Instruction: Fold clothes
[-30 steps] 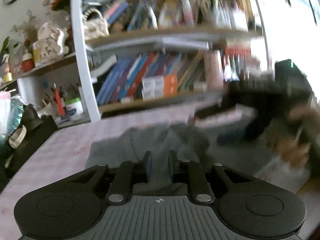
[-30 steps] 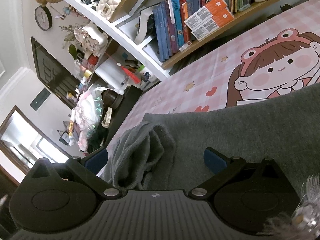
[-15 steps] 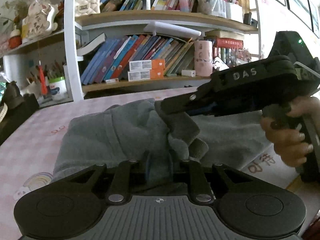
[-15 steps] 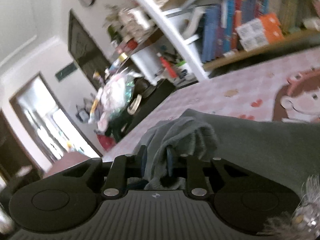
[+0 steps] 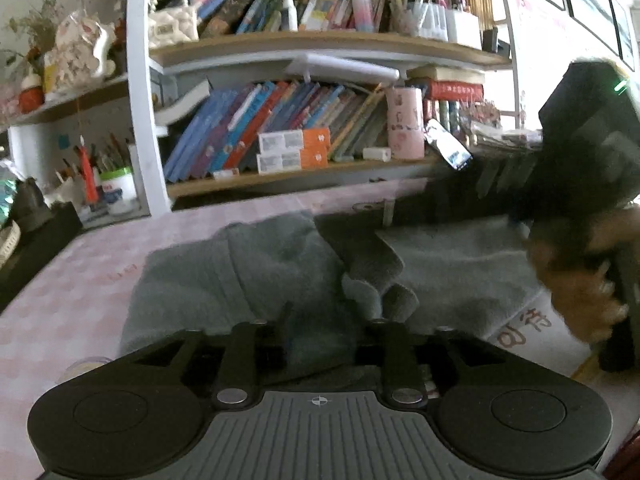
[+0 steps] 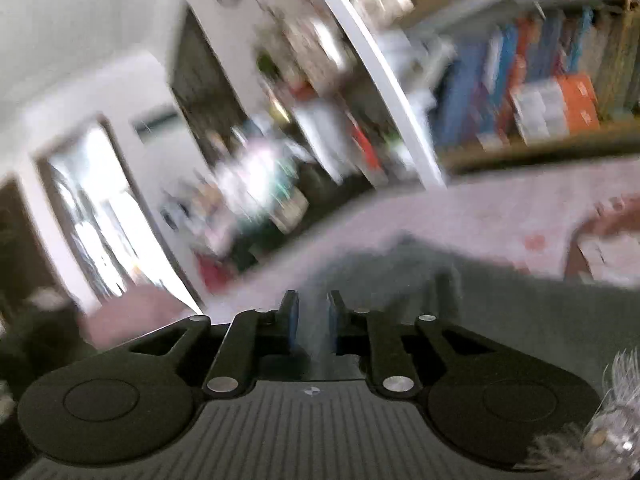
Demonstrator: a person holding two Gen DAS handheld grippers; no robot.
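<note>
A grey garment (image 5: 240, 272) lies rumpled on the pink checked tablecloth (image 5: 60, 288). My left gripper (image 5: 332, 316) sits low over its near edge. Its jaws are opening, and a hump of the grey cloth lies loosely between the spread fingers. In the blurred right wrist view my right gripper (image 6: 313, 316) is shut on a thin fold of the grey garment (image 6: 520, 300), pinched between its blue pads. In the left wrist view the right tool's black housing (image 5: 580, 152) and the hand (image 5: 576, 280) holding it are at the right. That tool's fingers reach left over the garment but are smeared.
A bookshelf (image 5: 280, 140) full of books and boxes runs along the table's far side, with a white upright (image 5: 140, 120) at its left. A pen pot and jar (image 5: 116, 192) stand at the far left. A cartoon print (image 6: 600, 240) shows on the tablecloth beyond the garment.
My left jaws have spread apart from a tight pinch on the cloth. My right jaws went from wide open to shut on a fold, and that gripper rolled and shifted.
</note>
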